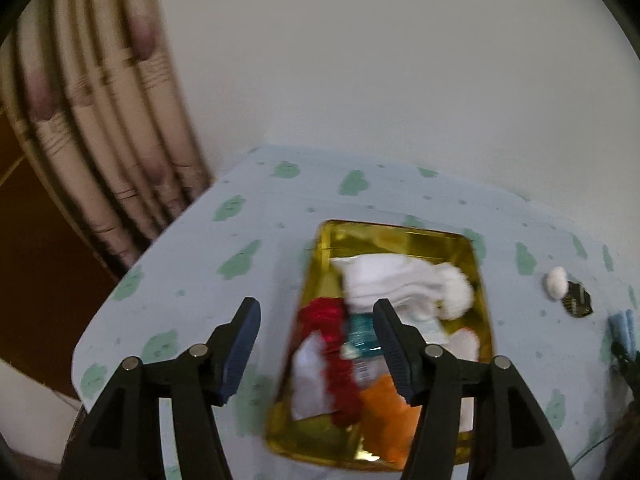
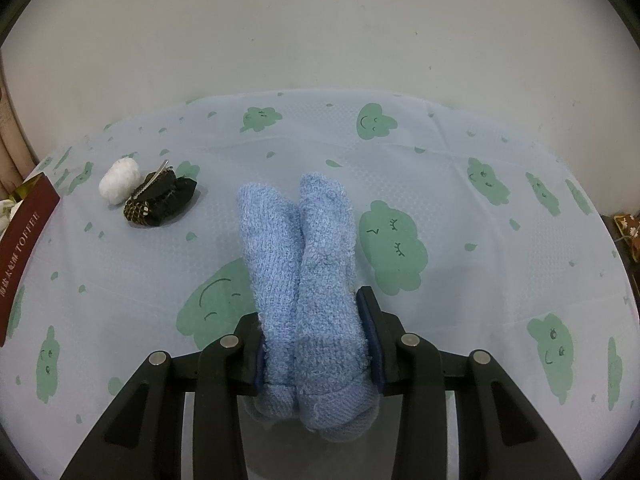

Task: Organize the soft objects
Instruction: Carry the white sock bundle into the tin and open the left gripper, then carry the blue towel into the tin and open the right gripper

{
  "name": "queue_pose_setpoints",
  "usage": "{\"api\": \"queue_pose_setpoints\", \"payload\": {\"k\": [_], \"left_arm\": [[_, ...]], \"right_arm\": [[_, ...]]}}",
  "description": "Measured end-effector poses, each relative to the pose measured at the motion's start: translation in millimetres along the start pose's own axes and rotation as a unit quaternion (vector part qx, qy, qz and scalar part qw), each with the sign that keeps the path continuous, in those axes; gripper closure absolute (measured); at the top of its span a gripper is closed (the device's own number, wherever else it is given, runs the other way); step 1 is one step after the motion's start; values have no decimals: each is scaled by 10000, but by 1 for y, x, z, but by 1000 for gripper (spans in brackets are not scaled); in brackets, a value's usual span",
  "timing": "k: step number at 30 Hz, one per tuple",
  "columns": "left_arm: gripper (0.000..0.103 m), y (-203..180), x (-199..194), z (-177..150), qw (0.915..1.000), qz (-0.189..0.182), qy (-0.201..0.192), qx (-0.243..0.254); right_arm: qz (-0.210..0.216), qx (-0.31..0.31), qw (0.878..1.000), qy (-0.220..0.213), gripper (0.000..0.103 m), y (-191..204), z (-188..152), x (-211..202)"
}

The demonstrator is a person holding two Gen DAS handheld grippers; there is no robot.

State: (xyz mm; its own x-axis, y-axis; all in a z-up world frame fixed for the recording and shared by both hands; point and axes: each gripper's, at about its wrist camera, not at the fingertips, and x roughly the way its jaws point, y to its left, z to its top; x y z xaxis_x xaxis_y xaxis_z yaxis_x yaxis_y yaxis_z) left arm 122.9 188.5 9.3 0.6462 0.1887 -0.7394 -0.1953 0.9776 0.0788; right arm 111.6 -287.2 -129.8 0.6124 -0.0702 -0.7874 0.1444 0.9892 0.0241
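A gold tin box (image 1: 352,236) on the blue cloud-print tablecloth (image 1: 192,264) holds white cloths (image 1: 392,280), a red scrunchie (image 1: 332,340), an orange piece (image 1: 384,416) and a teal packet (image 1: 360,332). My left gripper (image 1: 316,348) hangs open above the box's left side, with nothing between its fingers. In the right wrist view my right gripper (image 2: 312,340) is shut on a folded blue towel (image 2: 304,248) that stretches away over the tablecloth (image 2: 440,160). A white cotton ball (image 2: 120,180) and a black hair clip bow (image 2: 160,196) lie to the left of the towel.
The cotton ball (image 1: 556,280) and black bow (image 1: 576,300) lie right of the box, with the blue towel's edge (image 1: 622,328) at the far right. A dark red box lid (image 2: 24,256) stands at the left edge. A curtain (image 1: 100,120) hangs beyond the table's left corner.
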Motion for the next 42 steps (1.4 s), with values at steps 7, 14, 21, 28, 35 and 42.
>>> {"api": "queue_pose_setpoints", "payload": {"k": [7,14,21,28,35,42], "left_arm": [[43,44,1,-26,9971,676,-157,-308],[43,67,8,-42,9946,801,-100,-657],[43,90,13,-50,9919,652,-12,-1090],[43,117,14,-53,9817,729,18,-1760],[43,133,15,-57,9740,823,122,-2107],[43,133,11,-58,9741,836,64,-2102]], "right_arm": [[-108,-91,9999,-63,75,4,1,-5],[81,-179,9998,-86,81,26,6,-21],[372,-436,9983,-120,82,66,11,-41],[924,-788,9925,-153,82,132,29,-64],[1568,-1641,9736,-228,82,230,37,-85],[1959,-2238,9547,-57,82,308,30,-87]]}}
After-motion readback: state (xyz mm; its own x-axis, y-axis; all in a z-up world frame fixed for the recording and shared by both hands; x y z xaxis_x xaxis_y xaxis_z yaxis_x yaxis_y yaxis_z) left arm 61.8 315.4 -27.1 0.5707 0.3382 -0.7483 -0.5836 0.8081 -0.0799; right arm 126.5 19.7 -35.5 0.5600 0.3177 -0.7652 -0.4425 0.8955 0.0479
